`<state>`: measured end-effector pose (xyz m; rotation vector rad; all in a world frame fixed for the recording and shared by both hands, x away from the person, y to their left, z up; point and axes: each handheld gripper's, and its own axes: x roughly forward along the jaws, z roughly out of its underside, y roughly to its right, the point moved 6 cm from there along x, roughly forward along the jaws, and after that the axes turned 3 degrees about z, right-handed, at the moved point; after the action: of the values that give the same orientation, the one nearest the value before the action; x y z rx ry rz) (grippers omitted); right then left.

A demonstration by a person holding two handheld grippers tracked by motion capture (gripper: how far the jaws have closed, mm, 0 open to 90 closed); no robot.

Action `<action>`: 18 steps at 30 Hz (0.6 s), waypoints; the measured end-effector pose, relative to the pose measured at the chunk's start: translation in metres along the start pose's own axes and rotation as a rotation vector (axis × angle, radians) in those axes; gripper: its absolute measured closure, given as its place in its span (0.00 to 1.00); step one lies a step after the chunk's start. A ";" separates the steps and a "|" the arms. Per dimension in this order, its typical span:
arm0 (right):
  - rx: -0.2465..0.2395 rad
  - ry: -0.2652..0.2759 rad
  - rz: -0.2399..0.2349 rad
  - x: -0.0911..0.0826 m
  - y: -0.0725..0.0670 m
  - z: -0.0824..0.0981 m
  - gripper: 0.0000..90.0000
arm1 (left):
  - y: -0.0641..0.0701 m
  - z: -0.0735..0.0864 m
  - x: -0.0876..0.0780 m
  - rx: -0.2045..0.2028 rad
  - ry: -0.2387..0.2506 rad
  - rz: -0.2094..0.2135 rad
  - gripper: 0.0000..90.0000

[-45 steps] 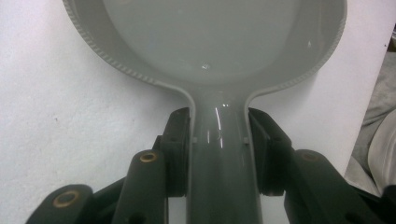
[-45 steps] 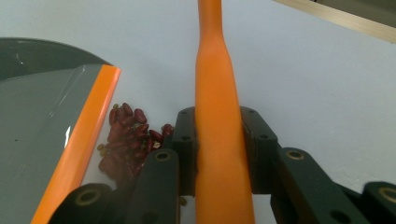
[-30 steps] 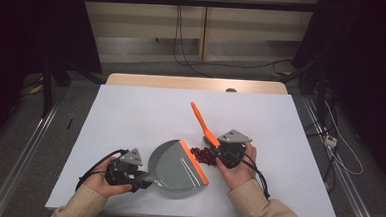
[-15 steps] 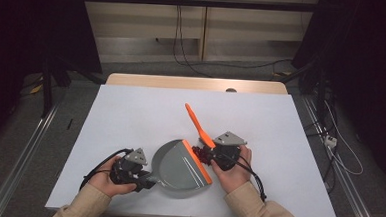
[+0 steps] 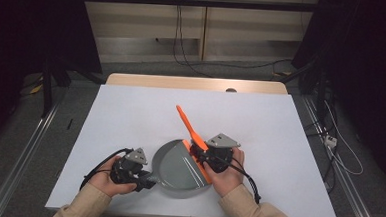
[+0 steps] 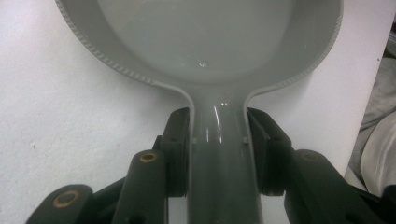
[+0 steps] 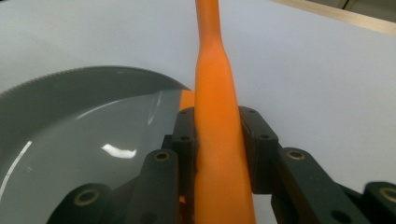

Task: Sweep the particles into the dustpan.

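Observation:
A grey dustpan lies flat on the white table near its front edge. My left gripper is shut on the pan's handle, pads pressing both its sides. My right gripper is shut on the handle of an orange brush. The brush handle points away toward the far side, and the brush head rests along the pan's right, open edge. The pan's bowl looks bare inside. In the right gripper view the pan sits just left of the jaws.
The table's front edge runs just below both hands. A wooden strip borders the far edge. Cables trail on the floor behind, and metal rails flank the table.
The orange brush has swung leftward with the right gripper; its head has come over the pan's edge and its red bristles no longer show. The left gripper and pan have stayed put.

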<state>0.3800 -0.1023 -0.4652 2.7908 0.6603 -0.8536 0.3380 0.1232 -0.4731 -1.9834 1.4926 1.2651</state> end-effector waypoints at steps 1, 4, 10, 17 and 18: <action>0.004 0.003 -0.005 0.000 -0.001 0.000 0.79 | 0.000 0.000 0.000 0.000 0.001 0.001 0.69; 0.000 0.010 -0.015 0.001 -0.006 -0.001 0.79 | 0.000 0.000 0.000 -0.005 0.003 0.002 0.70; -0.010 0.040 -0.047 0.000 -0.022 -0.007 0.79 | -0.001 0.000 0.000 -0.009 0.006 0.008 0.69; -0.015 0.064 -0.139 -0.003 -0.045 -0.018 0.79 | -0.001 0.001 0.000 -0.019 0.016 0.008 0.69; -0.007 0.073 -0.143 -0.003 -0.042 -0.021 0.79 | -0.001 0.001 0.000 -0.021 0.019 0.007 0.69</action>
<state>0.3692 -0.0606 -0.4465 2.8076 0.8818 -0.7741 0.3381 0.1243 -0.4736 -2.0104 1.5027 1.2739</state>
